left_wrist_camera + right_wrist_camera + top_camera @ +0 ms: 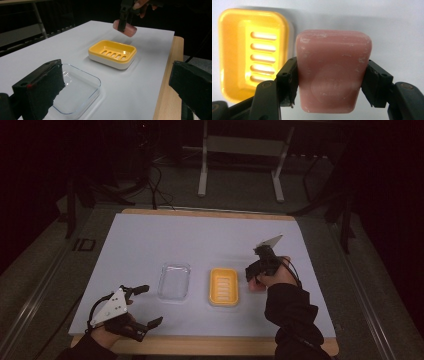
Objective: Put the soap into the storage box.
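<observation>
We hold the pink soap bar (333, 72) in our right gripper (329, 82), its fingers (288, 82) pressed against the two long sides of the bar, so the broad face stays level and free to be set down flat. In the left gripper view the soap bar hangs in the air just beyond the far right corner of the yellow soap dish (112, 53), clear of the white surface (140, 82); in the high view the right gripper sits just right of the dish. Gripping it at the sides leaves the bottom clear, which we judge suits lowering it onto the slotted floor of the dish, where the slots would let water drain. The dish lies in the middle of the surface with its open side up, ready to receive the bar. The clear plastic lid (75, 90) lies just left of the dish, apart from it, set aside so the dish stays open. Our left gripper (132, 307) rests at the near left corner with its fingers wide and holding nothing, well out of the way, perhaps waiting for the lid.
</observation>
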Demonstrator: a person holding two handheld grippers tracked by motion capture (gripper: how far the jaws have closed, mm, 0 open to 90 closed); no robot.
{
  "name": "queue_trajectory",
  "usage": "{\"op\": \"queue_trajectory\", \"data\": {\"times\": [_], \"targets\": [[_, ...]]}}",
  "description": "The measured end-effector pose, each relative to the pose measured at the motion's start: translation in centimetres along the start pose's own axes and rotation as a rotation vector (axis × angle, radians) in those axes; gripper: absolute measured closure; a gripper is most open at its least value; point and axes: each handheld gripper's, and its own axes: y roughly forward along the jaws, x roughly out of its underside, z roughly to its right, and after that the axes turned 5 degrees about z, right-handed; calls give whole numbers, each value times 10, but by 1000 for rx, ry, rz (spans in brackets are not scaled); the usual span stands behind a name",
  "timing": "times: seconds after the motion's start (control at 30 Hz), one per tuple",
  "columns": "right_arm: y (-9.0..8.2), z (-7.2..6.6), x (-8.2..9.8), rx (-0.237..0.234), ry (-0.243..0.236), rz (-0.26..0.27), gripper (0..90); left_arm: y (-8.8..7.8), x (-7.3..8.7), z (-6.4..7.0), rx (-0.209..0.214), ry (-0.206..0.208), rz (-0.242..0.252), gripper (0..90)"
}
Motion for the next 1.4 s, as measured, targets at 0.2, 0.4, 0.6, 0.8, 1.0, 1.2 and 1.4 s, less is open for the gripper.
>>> {"op": "queue_trajectory", "data": {"times": [0.2, 0.4, 0.6, 0.8, 1.0, 1.2, 1.4], "targets": [[-13, -18, -8, -10, -60, 17, 373, 0, 0, 0, -2, 1, -1, 2], [-19, -39, -13, -71, -79, -3, 373, 0, 0, 0, -2, 3, -1, 2], [-21, -64, -13, -148, -88, -12, 373, 0, 0, 0, -3, 3, 0, 2], [-8, -79, -9, -131, -97, -16, 373, 0, 0, 1, -1, 5, 0, 2], [10, -83, -5, -131, -74, -27, 372, 1, 0, 1, -1, 3, 1, 2], [33, -85, -1, -112, -55, -54, 372, 0, 0, 1, 0, 4, 1, 2], [45, -87, 0, -113, -40, -69, 373, 0, 0, 1, 1, 4, 1, 2]]}}
